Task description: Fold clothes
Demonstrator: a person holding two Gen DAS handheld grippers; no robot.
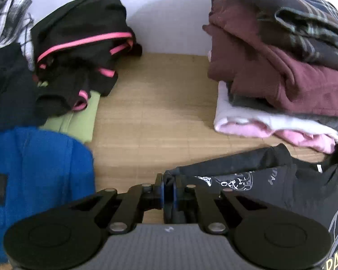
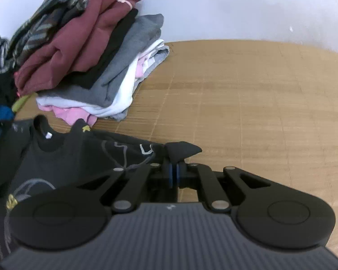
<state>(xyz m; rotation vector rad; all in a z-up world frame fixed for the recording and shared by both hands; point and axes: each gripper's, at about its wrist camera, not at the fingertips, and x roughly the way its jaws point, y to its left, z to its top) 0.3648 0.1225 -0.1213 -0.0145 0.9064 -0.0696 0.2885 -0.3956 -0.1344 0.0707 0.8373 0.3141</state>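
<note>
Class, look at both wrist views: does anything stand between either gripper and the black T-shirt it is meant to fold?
Nothing does. The left gripper is shut on one sleeve end of the black T-shirt, and the right gripper is shut on the other. The folded stack sits behind the shirt.

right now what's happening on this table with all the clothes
A person is folding laundry with two handheld grippers. Both are clamped on a black printed T-shirt lying on the wooden table: the left gripper pinches the tip of one sleeve, the right gripper the tip of the other. A folded stack sits behind the shirt, and unfolded clothes lie off to the left gripper's side.
</note>
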